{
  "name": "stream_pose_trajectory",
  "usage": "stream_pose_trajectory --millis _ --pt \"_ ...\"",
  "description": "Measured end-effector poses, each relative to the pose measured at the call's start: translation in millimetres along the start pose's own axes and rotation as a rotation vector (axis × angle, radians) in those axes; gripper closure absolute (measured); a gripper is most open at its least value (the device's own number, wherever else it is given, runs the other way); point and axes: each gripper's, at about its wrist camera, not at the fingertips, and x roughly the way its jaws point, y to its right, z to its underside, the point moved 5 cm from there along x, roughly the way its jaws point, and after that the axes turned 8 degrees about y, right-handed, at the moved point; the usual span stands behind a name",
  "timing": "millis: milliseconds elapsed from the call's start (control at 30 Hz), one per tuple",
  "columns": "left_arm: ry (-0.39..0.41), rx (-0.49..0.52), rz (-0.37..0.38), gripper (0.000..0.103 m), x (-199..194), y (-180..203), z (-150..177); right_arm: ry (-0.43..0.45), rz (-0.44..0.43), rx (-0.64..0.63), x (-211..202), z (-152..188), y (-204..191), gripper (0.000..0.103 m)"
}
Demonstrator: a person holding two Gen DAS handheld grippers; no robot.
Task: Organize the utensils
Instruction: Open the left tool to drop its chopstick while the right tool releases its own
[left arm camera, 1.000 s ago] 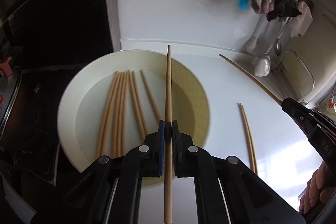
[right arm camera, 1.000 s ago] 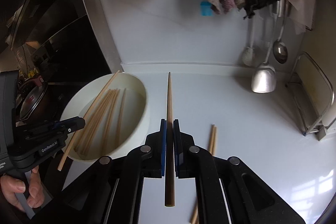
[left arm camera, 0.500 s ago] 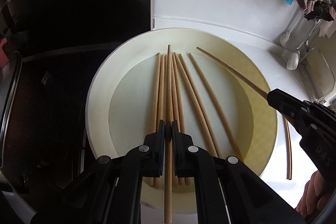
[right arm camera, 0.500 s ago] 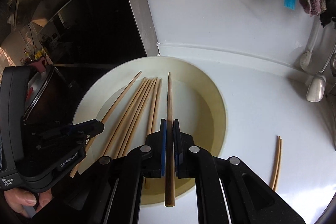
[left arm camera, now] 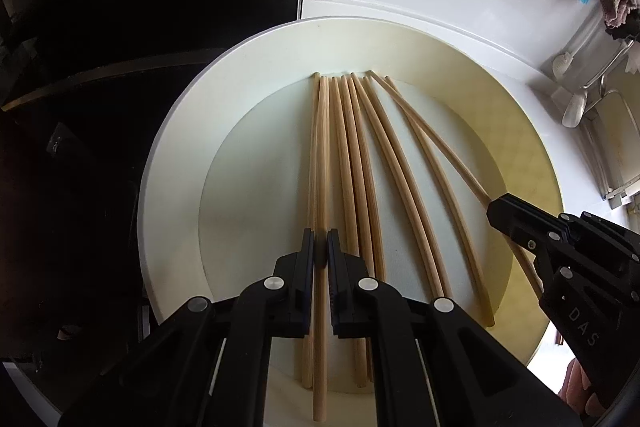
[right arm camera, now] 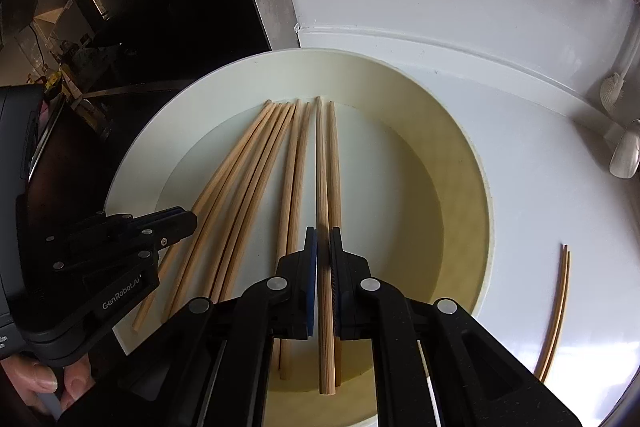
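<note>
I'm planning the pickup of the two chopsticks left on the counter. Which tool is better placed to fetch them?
Right, probably. The loose pair lies on the white counter beside the bowl, on the right tool's side. The left tool is farther away. Both currently grip chopsticks over the bowl.

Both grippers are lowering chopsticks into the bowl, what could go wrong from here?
Each gripper, left and right, is shut on one chopstick above the loose chopsticks in the bowl.

1. The held sticks' rear ends overhang the near rim, so on release they might tip out.
2. The grippers sit close together and might bump.
3. Two chopsticks on the counter could be forgotten.
</note>
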Motion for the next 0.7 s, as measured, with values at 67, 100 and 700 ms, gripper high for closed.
stream_pose_trajectory --millis 67,100,700 --pt "-0.008 -0.009 0.003 0.095 2.1 -1.1 -0.7 -0.011 -0.003 -0.003 2.4 2.6 1.1 0.097" --pt "-0.009 -0.010 0.001 0.095 2.8 0.2 -1.5 -0.017 -0.005 -0.005 4.1 3.5 1.1 0.097" --pt "0.091 -0.029 -0.043 0.028 -42.1 -6.4 -8.7 0.037 0.019 -0.006 -32.5 6.4 7.4 0.068"
